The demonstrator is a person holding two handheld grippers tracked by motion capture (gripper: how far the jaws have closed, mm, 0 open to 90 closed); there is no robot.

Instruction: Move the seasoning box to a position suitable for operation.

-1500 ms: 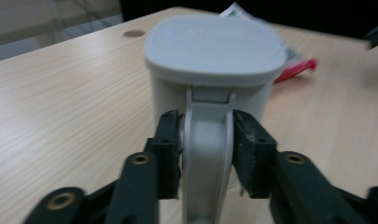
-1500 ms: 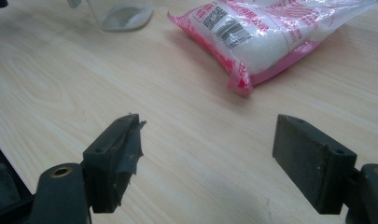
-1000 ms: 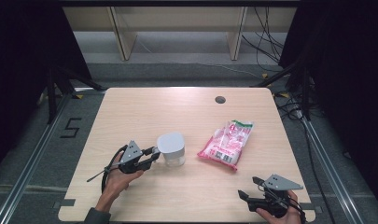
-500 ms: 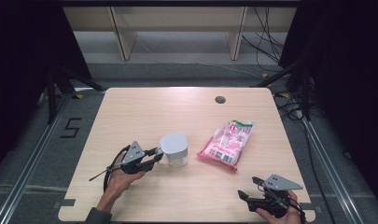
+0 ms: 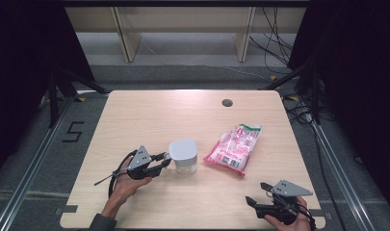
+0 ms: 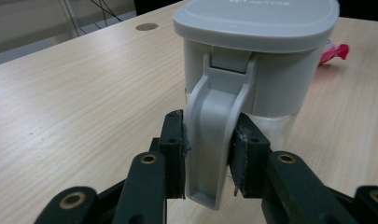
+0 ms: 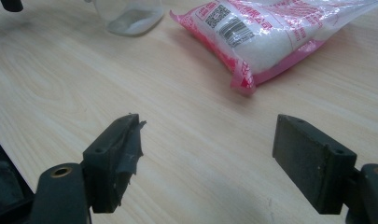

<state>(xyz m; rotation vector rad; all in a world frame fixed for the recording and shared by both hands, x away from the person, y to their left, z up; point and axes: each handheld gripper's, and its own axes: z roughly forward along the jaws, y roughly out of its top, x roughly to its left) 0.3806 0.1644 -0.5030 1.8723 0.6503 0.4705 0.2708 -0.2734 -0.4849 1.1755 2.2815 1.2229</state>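
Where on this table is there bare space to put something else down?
The whole far half of the table is bare wood, apart from the cable hole. The front middle, between the two hands, is bare too. It is crowded mid-table, where the lidded jug and pink bag sit close together.

A pale wooden surface [image 5: 149, 115] carries a lidded grey container [image 5: 183, 156] near its middle, with a pink-and-white bag [image 5: 234, 147] lying just right.

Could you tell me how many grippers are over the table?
2: the left gripper is shut on the jug's handle; the right gripper is open at the near right corner.
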